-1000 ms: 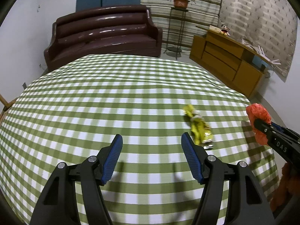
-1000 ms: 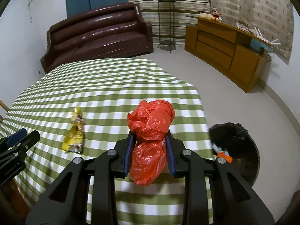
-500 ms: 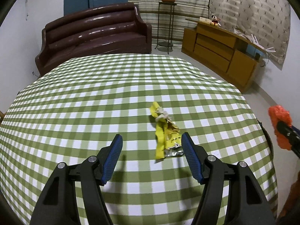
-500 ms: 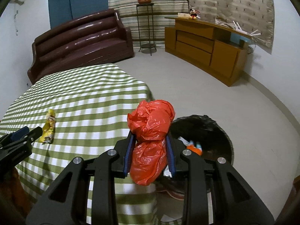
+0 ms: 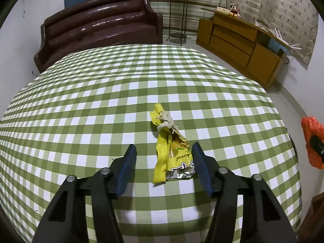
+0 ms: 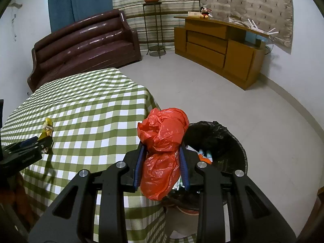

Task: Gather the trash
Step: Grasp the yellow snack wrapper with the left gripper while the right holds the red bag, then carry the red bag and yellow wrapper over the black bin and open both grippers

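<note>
Change since earlier: left gripper (image 5: pixel 162 160) is arriving over the yellow wrapper (image 5: pixel 172 151), its jaws closing around it without pinching yet.
Right gripper (image 6: pixel 162 162): clenching the red plastic bag (image 6: pixel 162 141) beside the bin (image 6: pixel 232 147).
Technique: centring the wrapper before squeezing.
Materials: crinkled foil wrapper, knotted neck; checked tablecloth (image 5: pixel 81 111).

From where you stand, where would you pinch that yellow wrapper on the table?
Across its wide lower body. The yellow wrapper lies flat, lengthwise away from the left gripper, whose closing jaws already straddle that end from above. The knotted neck is narrower and farther away.
</note>
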